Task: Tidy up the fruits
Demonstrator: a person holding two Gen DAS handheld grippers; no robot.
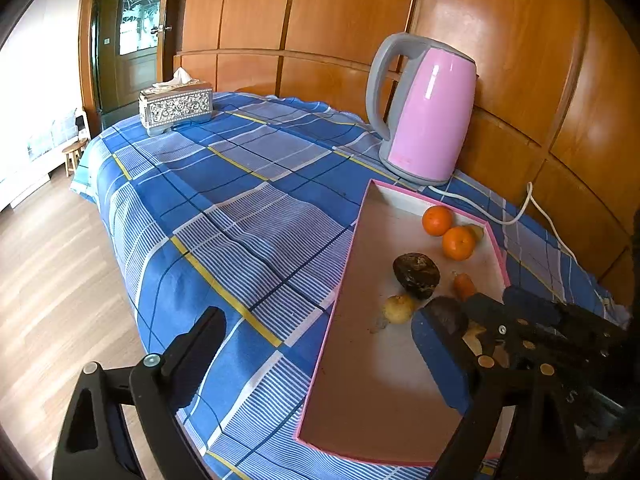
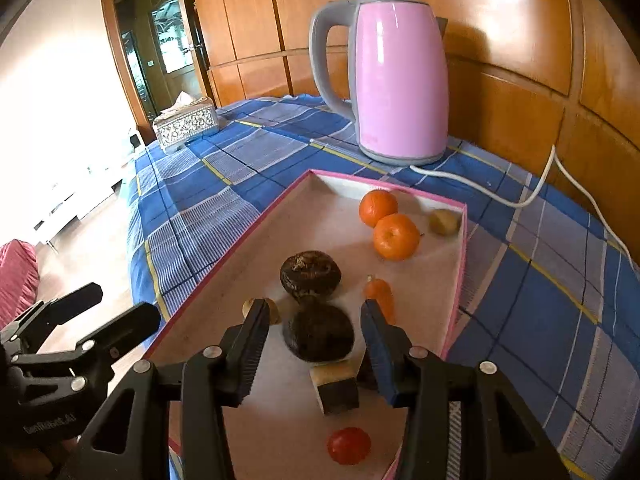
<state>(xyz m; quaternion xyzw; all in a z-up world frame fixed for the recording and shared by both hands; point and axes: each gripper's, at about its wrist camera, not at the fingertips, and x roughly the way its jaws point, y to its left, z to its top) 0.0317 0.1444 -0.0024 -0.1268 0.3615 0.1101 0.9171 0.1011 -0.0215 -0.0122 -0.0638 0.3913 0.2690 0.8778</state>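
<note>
Two oranges [image 2: 386,224] sit side by side at the far end of the pink-rimmed tray [image 2: 462,248], with a small yellowish fruit [image 2: 444,222] tucked in the corner beside them, and the sorting looks well under way! Nearer in, two dark wrinkled fruits [image 2: 314,300] lie almost touching in the middle of the tray, a little orange carrot-like piece [image 2: 380,294] just to their right. Now the right gripper [image 2: 316,332] hangs over the nearer dark fruit, jaws partly apart with the fruit between them but, as far as I can see, no pad pressing on it — so this reads as either lining up a pick or having just let go; I can't say which. The left gripper [image 1: 320,344] is spread wide and empty, one finger over the blue checked tablecloth [image 1: 224,200], the other over the tray. If it's a pick, the next move calls for lowering squarely and closing gently, since that soft fruit could roll into its neighbour. Only the right view shows the red tomato-like fruit [image 2: 348,445] and the cut dark-skinned wedge [image 2: 336,388] at the near end; in the left view the grippers hide that area. Behind the tray stands the pink kettle [image 1: 428,116].
</note>
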